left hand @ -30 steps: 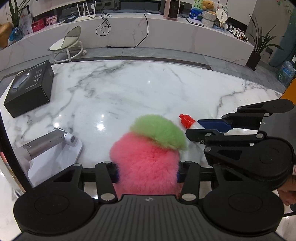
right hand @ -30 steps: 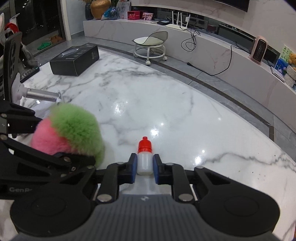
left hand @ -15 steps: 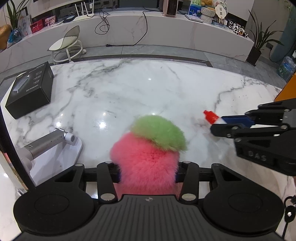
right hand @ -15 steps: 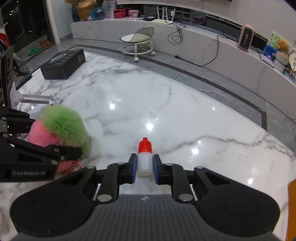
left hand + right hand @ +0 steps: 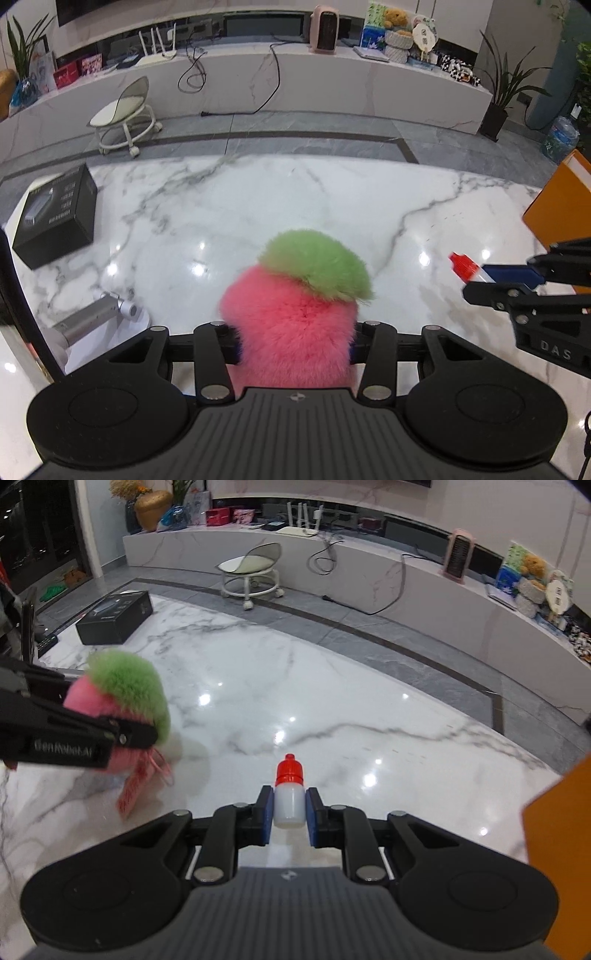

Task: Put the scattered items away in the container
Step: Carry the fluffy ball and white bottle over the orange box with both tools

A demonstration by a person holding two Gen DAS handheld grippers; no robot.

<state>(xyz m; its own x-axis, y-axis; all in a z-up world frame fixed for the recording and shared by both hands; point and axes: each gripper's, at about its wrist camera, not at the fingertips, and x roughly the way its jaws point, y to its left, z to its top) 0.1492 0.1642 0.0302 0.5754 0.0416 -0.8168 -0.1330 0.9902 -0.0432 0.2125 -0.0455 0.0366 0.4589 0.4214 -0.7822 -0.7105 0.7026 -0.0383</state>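
My left gripper (image 5: 294, 345) is shut on a fluffy pink toy with a green top (image 5: 295, 317) and holds it above the marble table (image 5: 258, 206). The toy also shows at the left of the right wrist view (image 5: 122, 709), with a red tag hanging under it. My right gripper (image 5: 289, 812) is shut on a small white bottle with a red cap (image 5: 289, 797); the bottle shows at the right of the left wrist view (image 5: 466, 266). An orange container (image 5: 557, 206) stands at the table's right edge, also in the right wrist view (image 5: 557, 834).
A black box (image 5: 55, 218) lies at the table's far left, seen too in the right wrist view (image 5: 114, 617). A silver cylindrical device on a white base (image 5: 92, 321) sits near the left. A white stool (image 5: 123, 118) stands on the floor beyond the table.
Both grippers have risen and moved right with their loads. The right gripper has drawn away from the left one, and the orange container has come into view at the right.
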